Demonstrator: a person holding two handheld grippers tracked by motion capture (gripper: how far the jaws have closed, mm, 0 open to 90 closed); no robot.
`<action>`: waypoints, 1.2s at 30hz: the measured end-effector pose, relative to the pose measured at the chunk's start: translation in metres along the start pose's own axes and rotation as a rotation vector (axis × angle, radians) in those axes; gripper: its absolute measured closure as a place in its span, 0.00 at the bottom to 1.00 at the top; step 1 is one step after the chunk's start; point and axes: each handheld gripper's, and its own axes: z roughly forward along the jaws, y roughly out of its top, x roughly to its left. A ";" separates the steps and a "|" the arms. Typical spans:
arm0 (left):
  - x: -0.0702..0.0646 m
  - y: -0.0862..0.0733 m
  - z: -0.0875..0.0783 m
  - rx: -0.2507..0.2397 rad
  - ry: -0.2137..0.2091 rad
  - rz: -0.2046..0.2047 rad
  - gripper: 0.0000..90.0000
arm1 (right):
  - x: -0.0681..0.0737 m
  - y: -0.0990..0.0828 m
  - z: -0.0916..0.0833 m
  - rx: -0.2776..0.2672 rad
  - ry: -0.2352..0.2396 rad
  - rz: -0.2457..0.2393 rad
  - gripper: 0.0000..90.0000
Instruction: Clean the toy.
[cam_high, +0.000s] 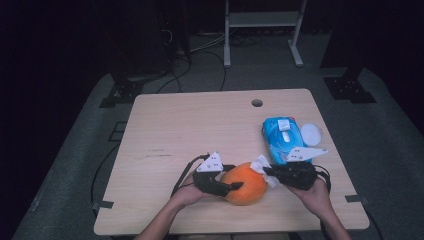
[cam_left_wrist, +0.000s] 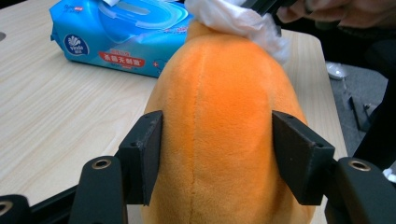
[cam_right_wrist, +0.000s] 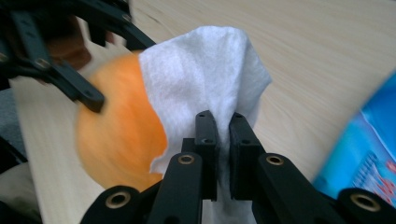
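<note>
Plush orange toy (cam_high: 244, 183) held near table's (cam_high: 175, 125) front edge, wiped w/ a white wipe (cam_high: 261, 165).

Left gripper (cam_high: 227, 188) has its jaws clamped on the toy's sides, pads pressing into the plush; toy's lower end is cut off at the bottom of the left gripper view. Right gripper (cam_high: 267, 173) is at the toy's far-right end, jaws pinched together on the wipe, which drapes over that end and hides the plush beneath. Toy looks blurred in the right gripper view. Blue wipes pack (cam_high: 282, 137) lies just beyond the toy to the right, partly covered by right gripper's grey plate; a small white disc (cam_high: 311, 133) sits beside the pack.
</note>
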 end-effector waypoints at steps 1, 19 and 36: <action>0.000 0.000 0.001 -0.001 -0.002 0.000 0.41 | -0.002 -0.002 0.000 0.000 0.006 0.012 0.93; 0.012 -0.013 0.001 -0.041 -0.106 -0.070 0.11 | 0.004 0.001 -0.004 -0.075 0.045 -0.018 0.92; -0.009 0.013 -0.006 -0.026 -0.033 0.016 0.41 | 0.036 0.022 -0.006 -0.147 0.104 -0.070 0.93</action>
